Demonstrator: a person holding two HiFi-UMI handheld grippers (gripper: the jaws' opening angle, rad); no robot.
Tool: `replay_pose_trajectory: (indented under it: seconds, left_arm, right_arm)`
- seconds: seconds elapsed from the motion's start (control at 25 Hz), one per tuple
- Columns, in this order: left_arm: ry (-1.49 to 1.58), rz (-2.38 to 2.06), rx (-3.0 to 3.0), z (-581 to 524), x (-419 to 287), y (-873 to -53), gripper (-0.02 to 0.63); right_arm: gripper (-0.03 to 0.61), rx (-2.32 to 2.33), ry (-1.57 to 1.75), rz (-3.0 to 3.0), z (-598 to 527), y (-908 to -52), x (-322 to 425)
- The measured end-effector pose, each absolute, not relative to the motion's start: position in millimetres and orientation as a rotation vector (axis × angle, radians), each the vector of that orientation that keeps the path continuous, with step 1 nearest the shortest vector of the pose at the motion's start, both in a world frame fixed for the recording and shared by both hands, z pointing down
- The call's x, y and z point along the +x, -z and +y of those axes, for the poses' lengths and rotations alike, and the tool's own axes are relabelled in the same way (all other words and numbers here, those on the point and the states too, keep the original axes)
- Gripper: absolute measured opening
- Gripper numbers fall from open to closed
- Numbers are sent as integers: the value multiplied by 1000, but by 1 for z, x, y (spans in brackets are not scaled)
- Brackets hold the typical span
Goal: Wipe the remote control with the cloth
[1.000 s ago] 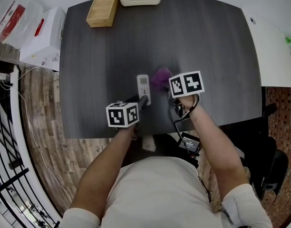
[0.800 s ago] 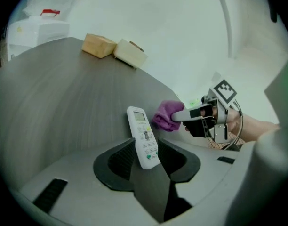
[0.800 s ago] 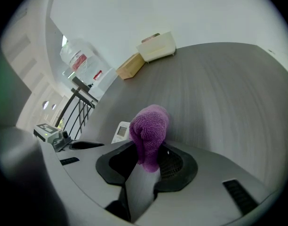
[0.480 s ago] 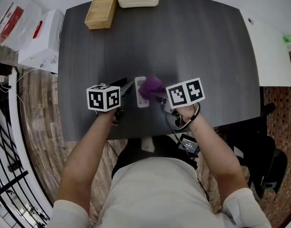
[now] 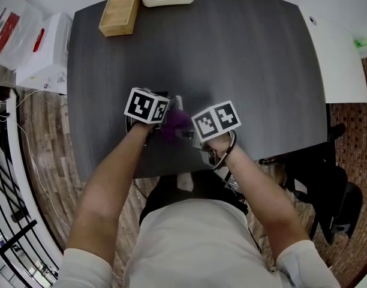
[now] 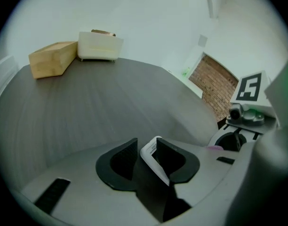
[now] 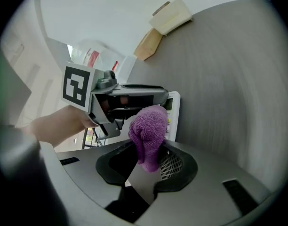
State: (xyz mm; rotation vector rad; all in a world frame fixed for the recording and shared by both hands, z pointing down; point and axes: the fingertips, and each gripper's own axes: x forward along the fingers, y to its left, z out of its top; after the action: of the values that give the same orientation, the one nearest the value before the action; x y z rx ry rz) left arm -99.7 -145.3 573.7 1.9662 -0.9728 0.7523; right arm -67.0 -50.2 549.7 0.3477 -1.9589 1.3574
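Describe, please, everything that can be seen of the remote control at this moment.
The remote control is a slim white plastic bar with a small greyish display at one end and small coloured buttons below it. The left gripper holds it between its jaws, which have just been closing on it. It looks tipped rather than flat over the dark table; whether it touches the table I cannot tell. The purple cloth in the right gripper covers part of its face.

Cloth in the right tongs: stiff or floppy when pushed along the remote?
Probably floppy: the cloth bunches into a rounded lump where the right tongs pinch it. Likely light and grippy, given its knitted fuzz, so it should drag over the remote rather than slide.
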Motion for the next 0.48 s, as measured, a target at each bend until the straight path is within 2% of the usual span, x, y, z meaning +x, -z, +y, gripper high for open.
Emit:
replay_pose_trajectory:
  seconds: [0.48]
  left_arm:
    - [-745, -962, 1987, -144, -100, -574, 129]
  right_arm:
    - [114, 567, -1430, -1940, -61, -552, -21]
